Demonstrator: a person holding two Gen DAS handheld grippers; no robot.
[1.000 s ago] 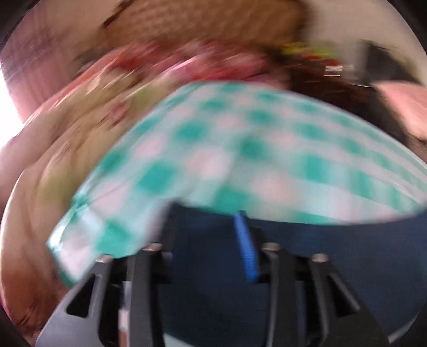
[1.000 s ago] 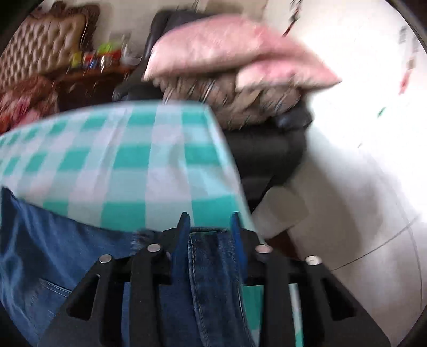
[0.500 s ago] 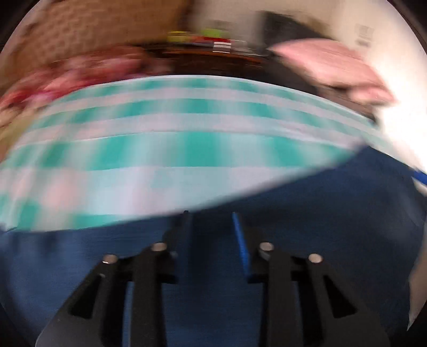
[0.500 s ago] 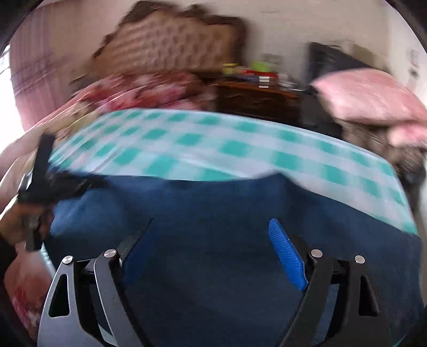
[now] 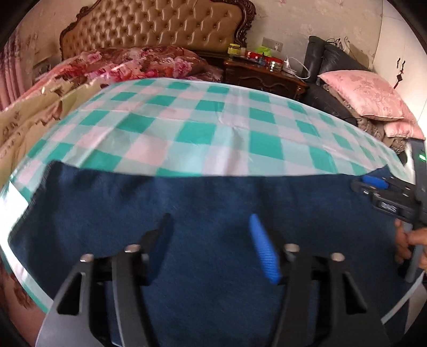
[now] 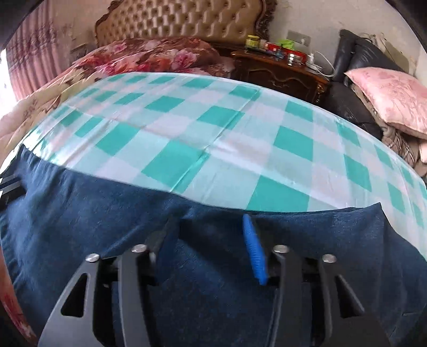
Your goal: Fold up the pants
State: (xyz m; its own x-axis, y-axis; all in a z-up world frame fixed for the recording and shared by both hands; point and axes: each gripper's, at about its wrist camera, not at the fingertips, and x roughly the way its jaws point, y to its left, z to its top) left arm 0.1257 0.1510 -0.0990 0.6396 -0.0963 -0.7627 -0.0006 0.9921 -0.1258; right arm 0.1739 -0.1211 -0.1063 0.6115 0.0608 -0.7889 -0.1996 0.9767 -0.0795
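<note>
Dark blue jeans [image 5: 213, 202] lie flat along the near side of a table under a green-and-white checked cloth [image 5: 213, 128]. My left gripper [image 5: 210, 217] hovers over the middle of the denim; its jaws are opening and no cloth is pinched between them. My right gripper [image 6: 208, 220] sits at the far edge of the jeans [image 6: 307, 240]; its jaws are closing and the pads stand apart over the denim. In the left wrist view, the right gripper [image 5: 373, 184] and the hand [image 5: 405, 240] holding it show at the jeans' right end.
Behind the table stand a bed with a tufted headboard [image 5: 160, 24] and floral bedding [image 5: 138, 61], a dark nightstand [image 5: 261, 72] with jars, and a black chair with pink pillows [image 5: 365, 93]. The far half of the checked cloth [image 6: 213, 120] carries nothing.
My right gripper let go of the denim strip it held, swung left across the table and opened. The left jaws spread wider. The jeans now lie flat.
</note>
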